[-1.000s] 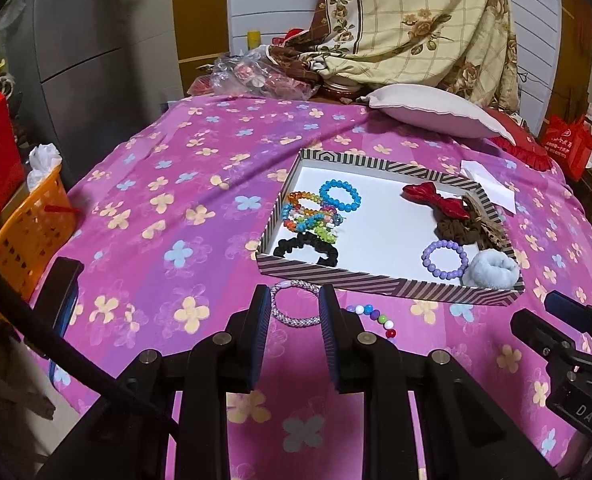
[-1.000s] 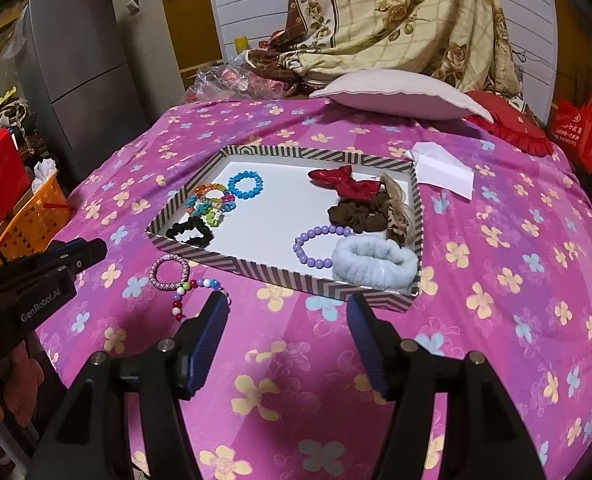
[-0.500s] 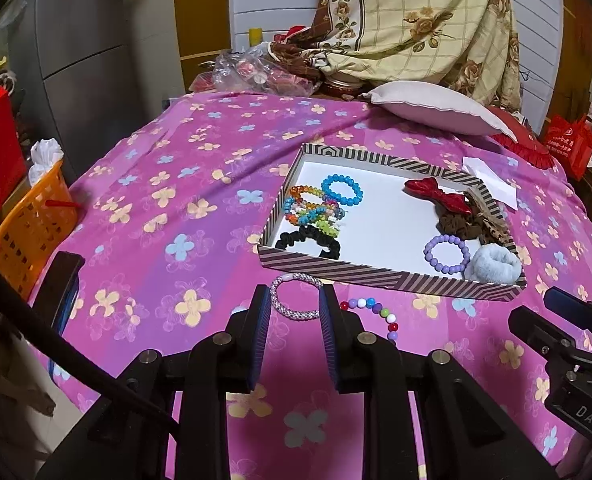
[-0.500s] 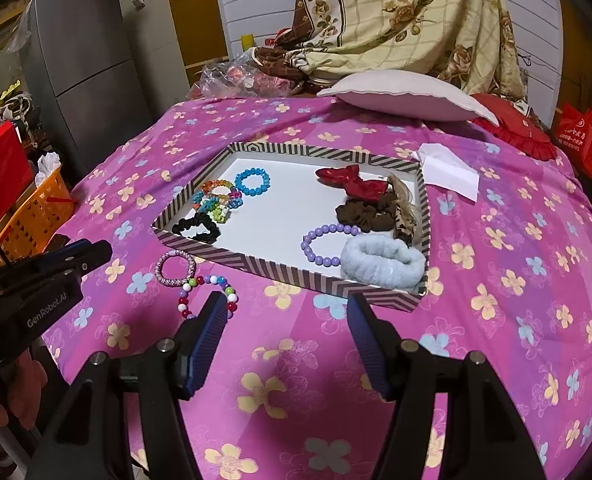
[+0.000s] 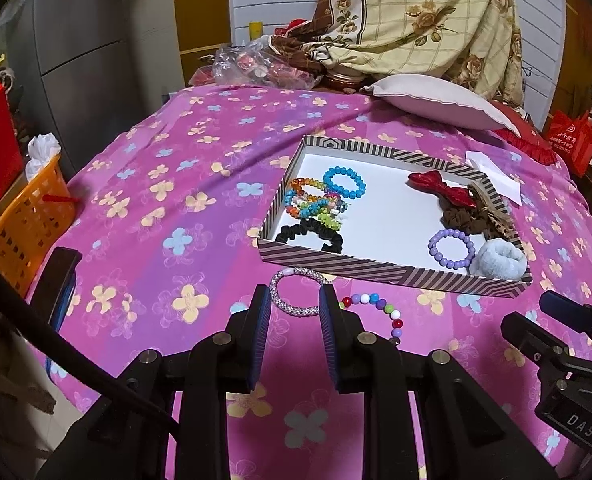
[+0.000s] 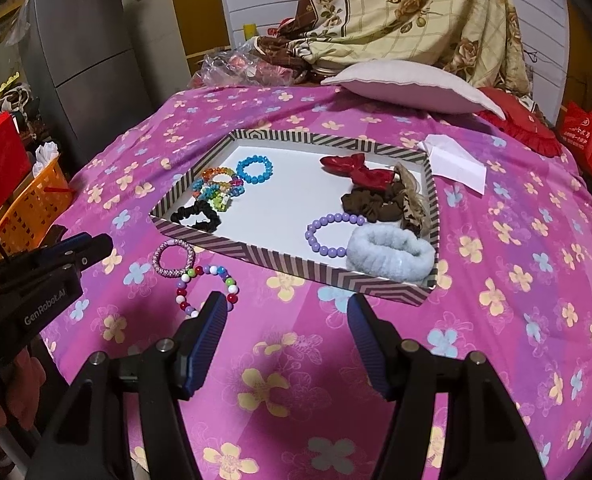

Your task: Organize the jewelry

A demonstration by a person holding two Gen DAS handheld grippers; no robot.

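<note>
the left tongs (image 5: 294,308) are hanging low over the pink cloth (image 5: 156,216) with their jaws a narrow gap apart and nothing between them. straight ahead of that gap, the silver bracelet (image 5: 296,292) is lying flat, its near arc showing between the two fingertips and its far arc almost touching the near wall of the tray (image 5: 391,270). being a ring, it has no long axis to speak of; what matters is that its near rim is running crosswise to the fingers, so one finger would have to go inside the loop and one outside. just to the right of the right fingertip, the bead bracelet (image 5: 379,312) is curling away, touching or nearly touching the silver one.

the right tongs (image 6: 286,308) are standing wide apart, also empty. from them, the bead bracelet (image 6: 208,288) is lying ahead and to the left, right at the left fingertip, and the silver bracelet (image 6: 174,259) sits further left beyond it. the tray (image 6: 296,266) is straight ahead, already holding a blue bracelet (image 6: 254,170), a purple bracelet (image 6: 331,234), a black scrunchie (image 6: 198,216) and a fluffy band (image 6: 389,254).

judging from this, the left tongs are nearer and better lined up on the silver bracelet, while the bead bracelet is the right tongs' closer piece. both are outside the tray, on its near side, so the coming lift would be going forward over the striped wall.
</note>
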